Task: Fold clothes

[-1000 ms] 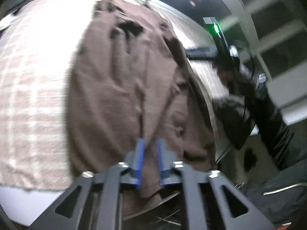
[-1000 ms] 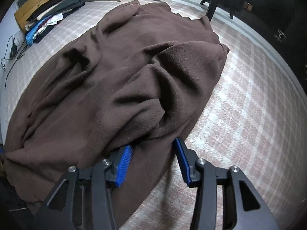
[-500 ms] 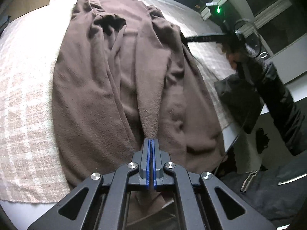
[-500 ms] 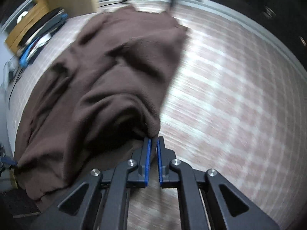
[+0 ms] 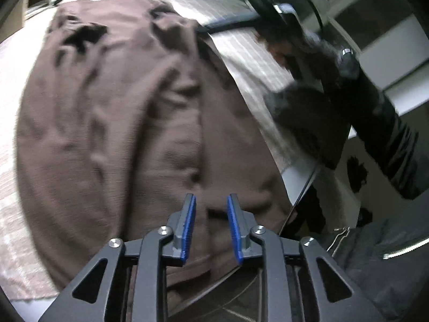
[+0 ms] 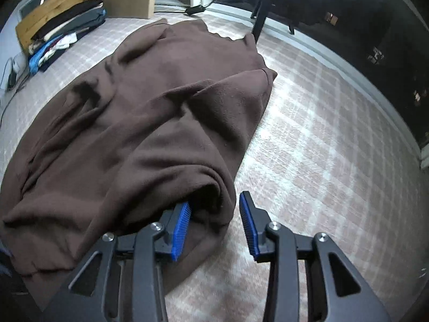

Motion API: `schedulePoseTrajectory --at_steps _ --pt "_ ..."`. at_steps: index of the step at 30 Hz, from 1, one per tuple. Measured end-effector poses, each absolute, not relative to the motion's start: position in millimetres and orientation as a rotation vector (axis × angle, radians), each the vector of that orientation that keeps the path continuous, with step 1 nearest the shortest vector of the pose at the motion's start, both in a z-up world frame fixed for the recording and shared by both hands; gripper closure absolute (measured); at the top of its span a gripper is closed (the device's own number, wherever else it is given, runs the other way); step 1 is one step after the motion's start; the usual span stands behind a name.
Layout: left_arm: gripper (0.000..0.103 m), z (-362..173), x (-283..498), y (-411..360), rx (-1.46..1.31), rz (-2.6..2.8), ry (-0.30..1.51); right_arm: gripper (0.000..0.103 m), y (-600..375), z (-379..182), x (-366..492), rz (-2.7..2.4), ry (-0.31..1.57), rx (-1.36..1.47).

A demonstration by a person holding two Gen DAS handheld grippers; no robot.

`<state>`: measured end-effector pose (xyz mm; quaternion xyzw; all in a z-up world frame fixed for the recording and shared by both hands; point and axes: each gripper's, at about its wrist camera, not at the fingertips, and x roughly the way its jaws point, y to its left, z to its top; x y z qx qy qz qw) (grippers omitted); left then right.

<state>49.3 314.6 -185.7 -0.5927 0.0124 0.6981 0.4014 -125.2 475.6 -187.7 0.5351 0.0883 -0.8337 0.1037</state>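
Bare checked bedspread (image 6: 321,139) lies open right of the brown fleece (image 6: 150,112).

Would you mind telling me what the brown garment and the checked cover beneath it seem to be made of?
Brown garment: probably fleece, matte and fuzzy, falling in thick soft folds. Checked cover: looks like woven cloth, pink and white plaid, with a slightly nubbly matte surface.

We see a checked bedspread (image 6: 321,147), a stack of folded clothes (image 6: 61,37) against a wooden board (image 6: 48,13), and a dark stand leg (image 6: 260,18) beyond.
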Motion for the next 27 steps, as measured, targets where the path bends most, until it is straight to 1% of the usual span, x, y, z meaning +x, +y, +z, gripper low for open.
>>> schedulePoseTrajectory --at_steps 1,2,3,5,7,9,10,12,15,17,18,19,20,21,24,26,27 --pt "0.079 -193 51 322 -1.51 1.748 0.05 0.085 475 -187 -124 -2.459 0.215 1.584" --pt "0.079 -200 52 328 -1.517 1.746 0.08 0.086 481 -185 -124 -2.464 0.161 1.585" --pt "0.081 -205 53 332 -1.515 1.752 0.113 0.086 487 -184 -130 -2.47 0.118 1.584" --pt "0.084 -208 53 336 -1.495 1.769 0.149 0.086 496 -184 -136 -2.489 0.084 1.582" --pt "0.103 -210 49 334 -1.499 1.787 0.161 0.086 501 -184 -137 -2.502 0.059 1.58" --pt "0.103 -210 45 329 -1.522 1.779 0.139 0.089 504 -187 -138 -2.498 0.021 1.579" --pt "0.103 -209 44 327 -1.529 1.772 0.126 0.095 505 -188 -138 -2.491 -0.001 1.579" --pt "0.103 -202 44 323 -1.525 1.772 0.115 0.095 509 -190 -137 -2.486 -0.06 1.574" --pt "0.103 -188 48 318 -1.494 1.769 0.082 0.095 524 -193 -137 -2.474 -0.196 1.58" --pt "0.103 -180 51 318 -1.469 1.816 0.119 0.093 526 -196 -135 -2.466 -0.19 1.605" --pt "0.1 -179 52 318 -1.467 1.84 0.138 0.093 523 -196 -134 -2.468 -0.143 1.618" --pt "0.084 -181 51 320 -1.483 1.851 0.15 0.093 520 -195 -133 -2.471 -0.103 1.621" --pt "0.074 -183 49 321 -1.498 1.861 0.164 0.093 517 -194 -132 -2.467 -0.088 1.621" --pt "0.06 -185 48 323 -1.513 1.87 0.176 0.093 515 -193 -132 -2.461 -0.087 1.622" --pt "0.059 -192 45 330 -1.545 1.892 0.213 0.09 513 -191 -132 -2.457 -0.101 1.626" --pt "0.059 -197 44 336 -1.541 1.932 0.292 0.09 512 -192 -131 -2.461 -0.093 1.627" --pt "0.063 -199 44 339 -1.532 1.954 0.339 0.091 512 -193 -130 -2.461 -0.086 1.63"
